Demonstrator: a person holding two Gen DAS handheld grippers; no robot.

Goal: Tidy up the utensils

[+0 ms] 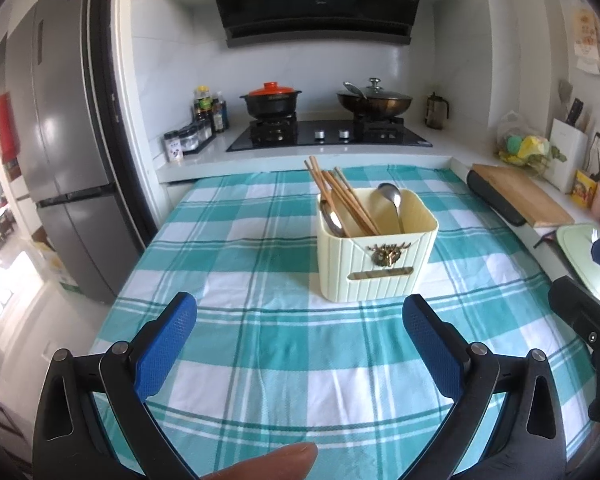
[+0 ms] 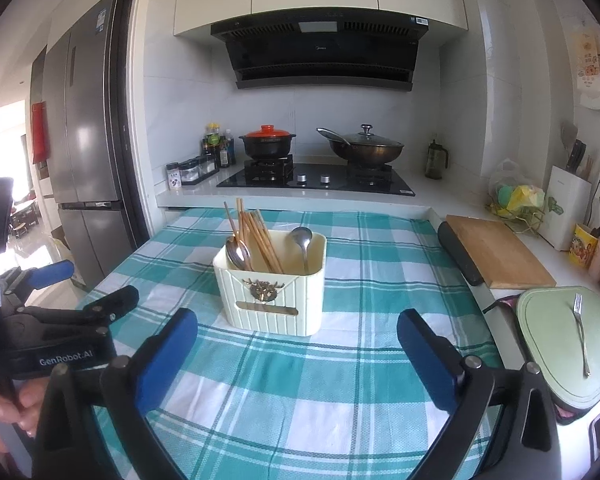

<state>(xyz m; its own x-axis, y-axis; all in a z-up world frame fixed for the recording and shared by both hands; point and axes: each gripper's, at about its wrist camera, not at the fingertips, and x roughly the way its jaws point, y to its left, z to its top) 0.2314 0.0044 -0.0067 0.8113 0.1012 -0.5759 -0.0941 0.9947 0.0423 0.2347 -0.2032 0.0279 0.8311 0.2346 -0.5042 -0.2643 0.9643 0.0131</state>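
Observation:
A cream utensil holder [image 1: 374, 256] [image 2: 274, 292] stands on the teal checked tablecloth [image 1: 260, 360] [image 2: 300, 380]. Wooden chopsticks [image 1: 338, 196] [image 2: 256, 236] and metal spoons [image 1: 392, 200] [image 2: 302, 242] stand in it. A fork [image 2: 581, 332] lies on a pale green board [image 2: 556, 356] at the right. My left gripper [image 1: 300, 320] is open and empty, short of the holder. My right gripper [image 2: 298, 330] is open and empty, just in front of the holder. The left gripper also shows at the left of the right wrist view [image 2: 80, 292].
A wooden cutting board [image 2: 500, 258] lies on the right counter. The stove at the back carries a red-lidded pot [image 2: 267, 142] and a wok [image 2: 364, 148]. Spice jars [image 2: 192, 172] stand left of the stove. A grey fridge [image 1: 60, 140] stands to the left.

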